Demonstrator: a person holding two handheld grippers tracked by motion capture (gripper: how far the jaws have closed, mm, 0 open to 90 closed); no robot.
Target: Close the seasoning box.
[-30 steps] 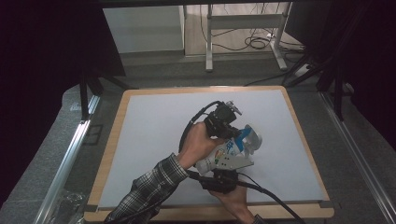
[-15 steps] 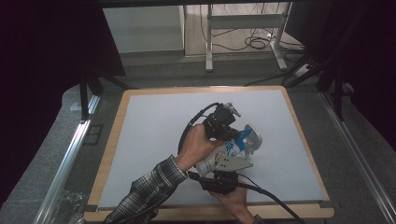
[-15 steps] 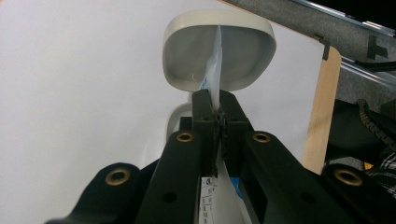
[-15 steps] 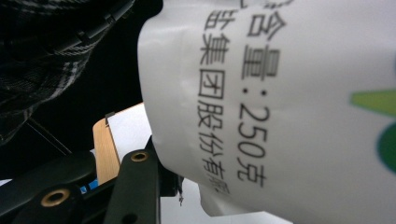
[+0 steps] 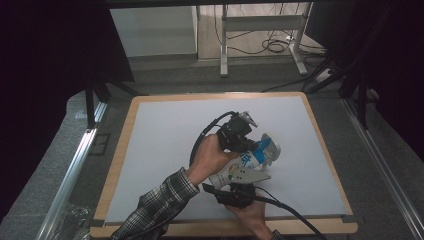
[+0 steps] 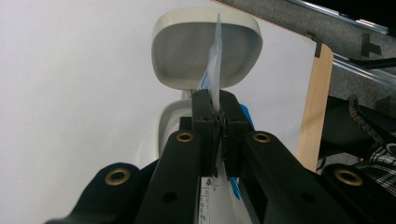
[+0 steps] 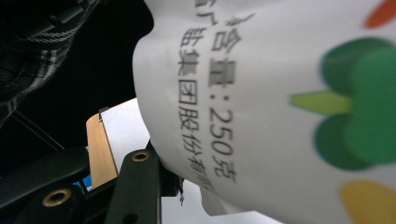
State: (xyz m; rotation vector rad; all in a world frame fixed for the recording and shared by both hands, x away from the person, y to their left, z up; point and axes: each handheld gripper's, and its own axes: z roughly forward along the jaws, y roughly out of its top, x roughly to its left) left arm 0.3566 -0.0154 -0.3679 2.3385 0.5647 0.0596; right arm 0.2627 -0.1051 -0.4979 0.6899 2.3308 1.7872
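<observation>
I had the white pouch point(image 5: 240, 167) lying on the white mat point(image 5: 160, 150), a little toward four o'clock from the mat's centre and close to my edge of the table. My right gripper point(image 5: 239, 186) came at it from six o'clock and clamped the printed belly of the pouch point(image 7: 280, 93); the jaws stood partly apart with the soft wall bulging between them. My left gripper point(image 5: 245, 140) reached in from nine o'clock, and its jaws were pressed almost together on a thin flap of film point(image 6: 215, 70) near the spout end, just below the pale rounded cap point(image 6: 205, 51) that pointed toward two o'clock in the high view.

I judged the pouch to be light but floppy: a filled bag with soft, glossy skin that dents under the pads and could slide if squeezed weakly. The belly gave my right jaws bulk to hold, though a hard squeeze might push the contents toward the spout. The flap was flat, thin and slick, so I took it deep in the left jaws rather than at the very edge, where it might tear or slip free. The stiff cap looked the firmest place to grip.
</observation>
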